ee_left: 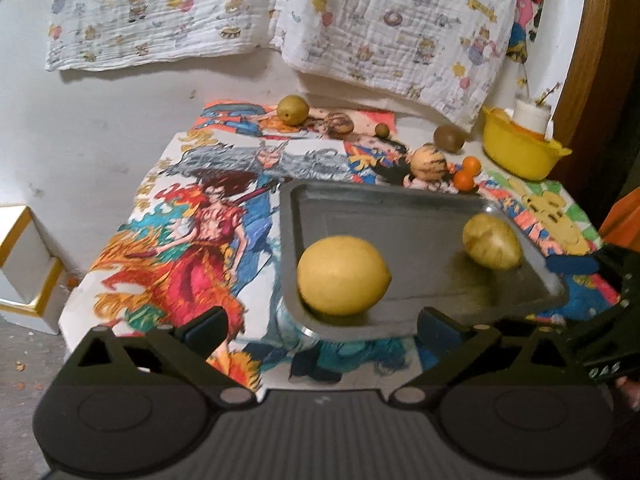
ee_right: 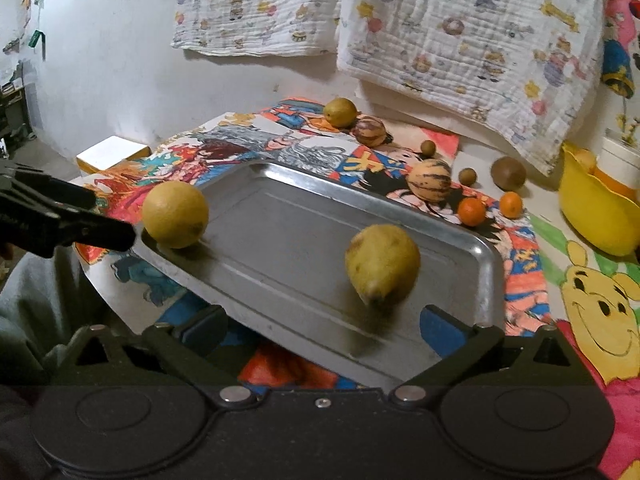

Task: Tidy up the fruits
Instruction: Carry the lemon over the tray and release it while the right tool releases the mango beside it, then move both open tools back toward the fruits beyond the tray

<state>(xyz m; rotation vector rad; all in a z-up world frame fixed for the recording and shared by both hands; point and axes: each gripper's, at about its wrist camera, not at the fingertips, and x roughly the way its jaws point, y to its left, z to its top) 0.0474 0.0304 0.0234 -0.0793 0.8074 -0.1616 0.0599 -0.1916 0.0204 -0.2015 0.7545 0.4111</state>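
Round lemon (ee_left: 343, 275): seen lying in the near left corner of the metal tray (ee_left: 384, 216), just ahead of the left gripper (ee_left: 320, 322) and between the lines of its fingers, untouched.
Spotted lemon (ee_right: 382, 265): seen lying in the tray's near right part, just ahead of the right gripper (ee_right: 322, 324), apart from both pads.
Left gripper: fingers are spread wide; nothing is held.
Right gripper: fingers are spread wide over the tray's near rim; nothing is held.
Metal tray: set on the picture-covered bench (ee_left: 192, 240), directly in front of both grippers.
Loose fruit: beyond the tray's far rim are found a striped fruit (ee_right: 429, 180) and two small oranges (ee_right: 472, 211); farther off lie a brown fruit (ee_right: 508, 173), a second striped fruit (ee_right: 369, 131) and another lemon (ee_right: 340, 112).
Yellow bowl (ee_right: 596, 216): placed far ahead and to the right of the right gripper, at the bench's edge.
Printed cloths (ee_right: 460, 28): hung on the wall behind the bench.
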